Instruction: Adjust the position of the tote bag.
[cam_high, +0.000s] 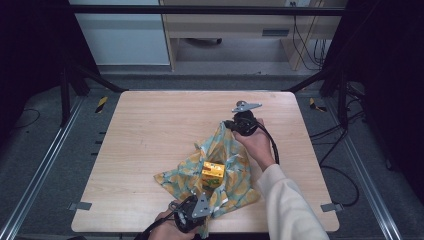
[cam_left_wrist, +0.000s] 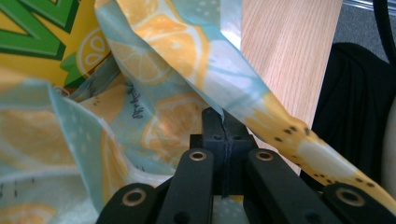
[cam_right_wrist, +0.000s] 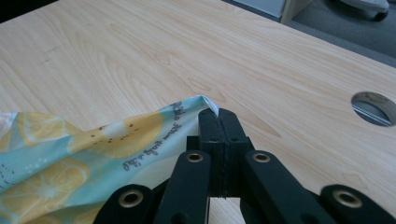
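The left gripper (cam_left_wrist: 223, 122) pinches one corner of the pale blue lemon-printed cloth (cam_high: 227, 172); the right gripper (cam_right_wrist: 218, 115) pinches the opposite corner. From above, a small yellow carton (cam_high: 213, 170) sits on the cloth between them. The left gripper view adds the carton's green lettering; the right gripper view shows bare light wooden table (cam_right_wrist: 261, 60) beyond its jaws.

Cream sleeve (cam_high: 287, 200), black gripper (cam_high: 239, 124) with grey three-cornered plate (cam_high: 246, 106), brass-ringed screws, black cable (cam_high: 272, 142)
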